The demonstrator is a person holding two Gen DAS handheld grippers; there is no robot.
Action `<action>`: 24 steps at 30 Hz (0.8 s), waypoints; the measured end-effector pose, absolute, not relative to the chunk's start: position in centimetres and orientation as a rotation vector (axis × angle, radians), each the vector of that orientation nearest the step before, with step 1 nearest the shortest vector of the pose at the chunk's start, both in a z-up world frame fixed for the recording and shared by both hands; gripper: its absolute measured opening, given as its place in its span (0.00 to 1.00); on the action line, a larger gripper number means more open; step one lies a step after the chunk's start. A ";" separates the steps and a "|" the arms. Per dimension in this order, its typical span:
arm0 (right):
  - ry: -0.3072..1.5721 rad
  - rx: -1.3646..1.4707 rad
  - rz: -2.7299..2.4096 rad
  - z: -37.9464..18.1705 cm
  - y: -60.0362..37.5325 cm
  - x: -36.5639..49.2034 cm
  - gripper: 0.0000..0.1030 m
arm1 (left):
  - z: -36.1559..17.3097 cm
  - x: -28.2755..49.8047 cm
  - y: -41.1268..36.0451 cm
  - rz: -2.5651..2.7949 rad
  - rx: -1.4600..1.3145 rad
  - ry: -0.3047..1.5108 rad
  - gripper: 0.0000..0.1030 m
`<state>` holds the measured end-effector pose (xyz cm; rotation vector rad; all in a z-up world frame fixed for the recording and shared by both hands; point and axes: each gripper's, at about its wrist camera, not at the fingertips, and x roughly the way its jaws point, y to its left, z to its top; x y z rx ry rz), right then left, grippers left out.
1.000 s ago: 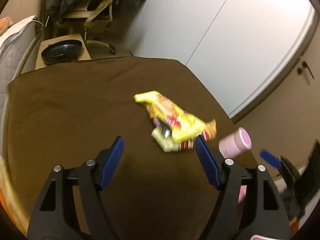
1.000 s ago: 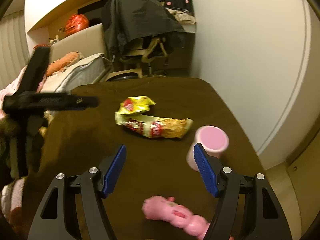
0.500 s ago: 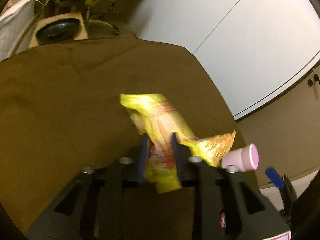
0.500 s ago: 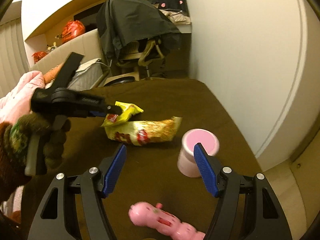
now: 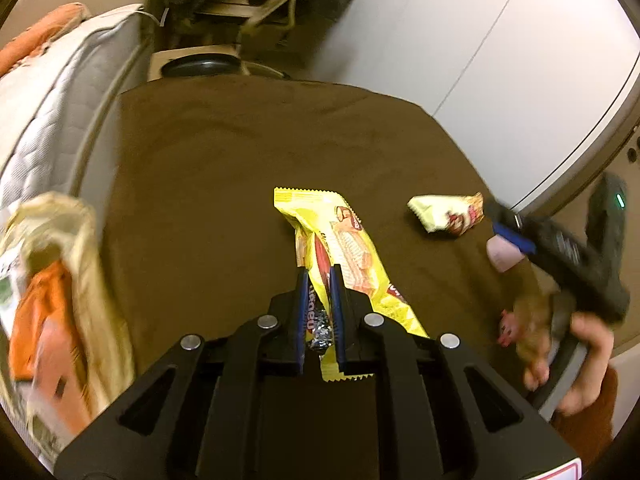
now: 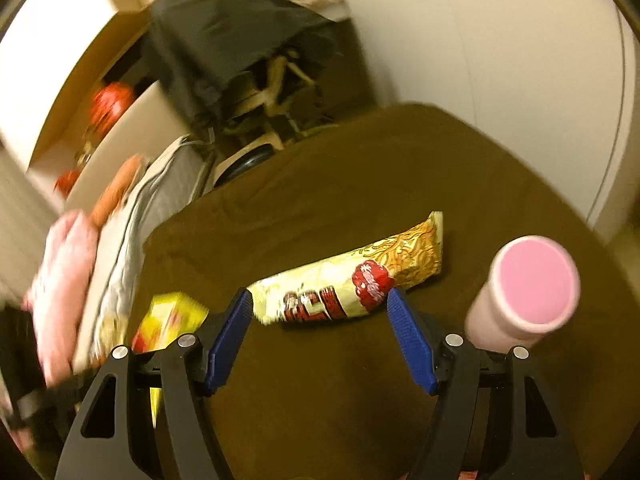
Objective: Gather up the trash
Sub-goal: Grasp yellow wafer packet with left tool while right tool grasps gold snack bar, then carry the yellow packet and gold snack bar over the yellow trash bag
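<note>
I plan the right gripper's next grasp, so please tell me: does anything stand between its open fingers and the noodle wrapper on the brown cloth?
Nothing visible does. The right gripper is open, and the noodle wrapper lies flat on the brown cloth just beyond its fingers, with only bare cloth between. The pink cup stands off to the right, outside the path.

left wrist: looks down along its fingers, close over brown counter (image 5: 240,152), facing office chair (image 5: 256,12) | right wrist: low, tilted, facing the same chair (image 6: 260,92) | shared: counter (image 6: 400,168), noodle packet (image 5: 448,216) (image 6: 352,284), pink cup (image 5: 502,254) (image 6: 524,292)
</note>
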<state>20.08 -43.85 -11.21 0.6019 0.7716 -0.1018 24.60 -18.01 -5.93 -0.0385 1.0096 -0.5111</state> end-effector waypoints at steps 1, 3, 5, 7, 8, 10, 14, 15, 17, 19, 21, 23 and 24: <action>0.780 0.609 -0.133 -11.6 -43.8 20.6 0.64 | -6.1 24.2 -17.5 -0.505 -0.036 1.008 0.09; 0.812 0.625 -0.182 -12.4 -43.7 21.9 0.64 | -6.4 23.5 -16.6 -0.501 -0.036 1.003 0.09; 0.854 0.634 -0.204 -13.2 -43.6 23.0 0.64 | -6.7 23.0 -15.9 -0.512 -0.044 1.007 0.09; 0.873 0.638 -0.206 -13.8 -43.6 23.8 0.64 | -7.0 22.6 -15.3 -0.521 -0.047 1.011 0.09; 0.874 0.649 -0.202 -14.2 -43.8 24.1 0.63 | -7.1 22.5 -15.2 -0.527 -0.049 1.012 0.09; 0.854 0.649 -0.181 -14.1 -43.8 24.3 0.53 | -7.2 21.9 -14.6 -0.541 -0.055 1.011 0.09; 0.847 0.596 -0.119 -13.2 -43.5 24.6 0.29 | -7.3 21.6 -13.7 -0.560 -0.102 1.026 0.09; 0.846 0.585 -0.101 -13.0 -43.3 24.6 0.26 | -7.4 21.4 -13.5 -0.561 -0.108 1.030 0.09; 0.851 0.562 -0.058 -12.5 -42.8 24.1 0.24 | -7.5 20.9 -13.6 -0.567 -0.114 1.035 0.09; 0.857 0.537 -0.022 -12.1 -42.1 23.4 0.23 | -7.5 20.6 -13.5 -0.575 -0.116 1.038 0.09; 0.857 0.498 0.019 -11.6 -41.3 22.0 0.21 | -7.5 20.1 -13.4 -0.579 -0.111 1.040 0.09; 0.849 0.463 0.049 -10.9 -40.5 20.5 0.21 | -7.5 19.8 -13.2 -0.579 -0.111 1.041 0.09; 0.842 0.443 0.066 -10.4 -40.0 19.6 0.21 | -7.5 19.7 -13.1 -0.579 -0.112 1.042 0.09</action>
